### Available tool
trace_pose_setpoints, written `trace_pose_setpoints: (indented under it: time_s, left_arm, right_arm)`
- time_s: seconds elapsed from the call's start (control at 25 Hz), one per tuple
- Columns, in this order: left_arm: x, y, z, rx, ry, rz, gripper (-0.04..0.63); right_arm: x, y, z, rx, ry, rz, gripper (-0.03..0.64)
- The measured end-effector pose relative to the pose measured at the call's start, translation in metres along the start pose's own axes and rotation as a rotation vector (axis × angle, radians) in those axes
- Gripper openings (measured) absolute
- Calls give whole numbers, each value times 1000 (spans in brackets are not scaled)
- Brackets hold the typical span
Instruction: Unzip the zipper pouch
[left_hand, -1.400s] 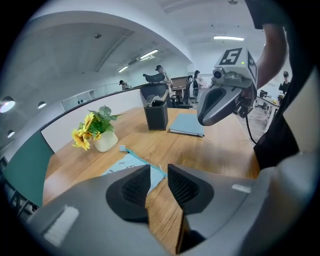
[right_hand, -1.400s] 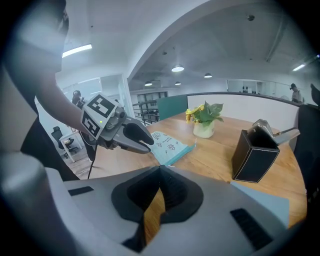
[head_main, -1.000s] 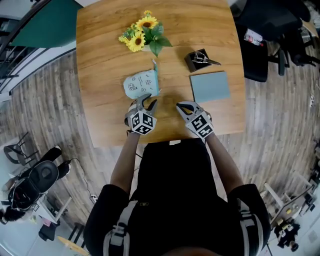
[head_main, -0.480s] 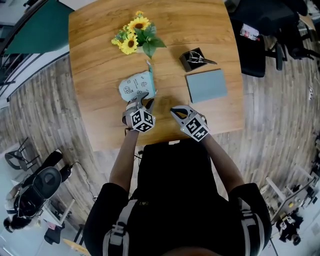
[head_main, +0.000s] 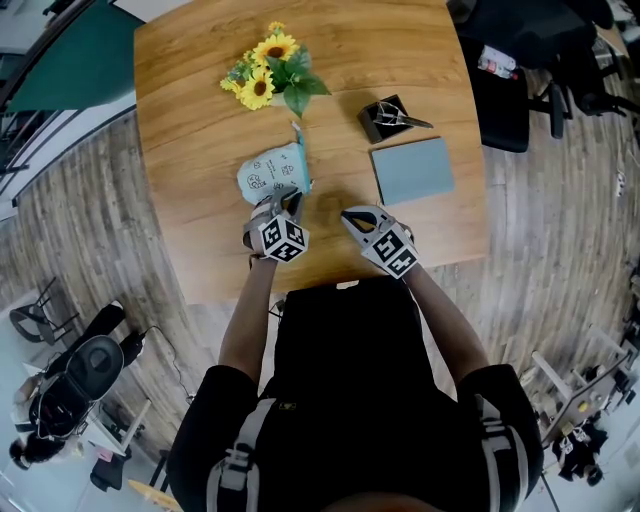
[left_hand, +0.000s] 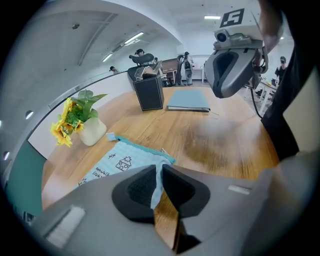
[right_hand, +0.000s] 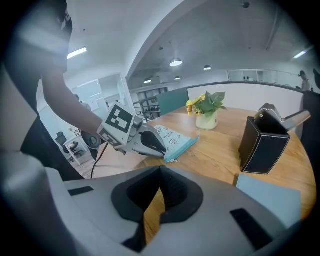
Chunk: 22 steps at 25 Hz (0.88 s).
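Observation:
A light blue zipper pouch (head_main: 268, 172) with small drawings lies flat on the wooden table (head_main: 200, 230); its teal zipper edge (left_hand: 142, 148) faces right. My left gripper (head_main: 283, 199) sits at the pouch's near corner. Its jaws have just been closing, and in the left gripper view the pads (left_hand: 140, 185) pinch the pouch's (left_hand: 117, 165) corner fabric. The zipper pull (right_hand: 172, 160) lies on the wood beside that corner. My right gripper (head_main: 350, 215) hovers to the right of the pouch, shut and empty, apart from it. The right gripper view shows the left gripper (right_hand: 150, 145) on the pouch (right_hand: 172, 137).
A pot of sunflowers (head_main: 268, 75) stands behind the pouch. A black holder (head_main: 388, 118) with a metal tool and a grey-blue notebook (head_main: 412, 171) lie at the right. The table's near edge runs just under both grippers. Office chairs stand around on the floor.
My left gripper has sunk onto the pouch's near corner and its wide jaws have closed on the fabric. The right gripper has stayed in place, shut.

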<state>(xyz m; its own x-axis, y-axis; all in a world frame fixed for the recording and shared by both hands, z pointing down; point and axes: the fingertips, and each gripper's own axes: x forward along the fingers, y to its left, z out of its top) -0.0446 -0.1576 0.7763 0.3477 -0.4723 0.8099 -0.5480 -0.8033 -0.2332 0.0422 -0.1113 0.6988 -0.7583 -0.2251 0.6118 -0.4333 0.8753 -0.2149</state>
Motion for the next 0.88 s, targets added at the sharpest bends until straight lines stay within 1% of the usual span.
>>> trace_pose_setpoints:
  time_s: [0.12,0.24,0.32,0.44,0.52,0.64,0.72,0.88]
  left_arm:
    - [-8,1,2,-16,-18,10,23]
    - [-22,7,6,-44,-45,32,15]
    - [-32,12,8,-84,-69,47,15]
    - [-48,22,11,-169,-114,69,14]
    - [-60,27,12,-204,-138,85,12]
    - [-77,32,13,-232,-177,99,11]
    - [-87,32,14,-249,-203,102,11]
    - [-108,28,14,-260,-241,103,11]
  right_arm:
    - [-1,0,2,8,-11,-12,5]
    - [-2,4,7,14,-24,-23,5]
    - [0,7,10,17,-33,-26,5]
    - [2,13,17,21,-48,-25,5]
    - [4,18,22,20,-55,-22,5]
    - [8,25,29,1,-57,-17,5]
    - [10,30,37,-9,-77,-15,5]
    - [12,42,51,-39,-93,-13,5]
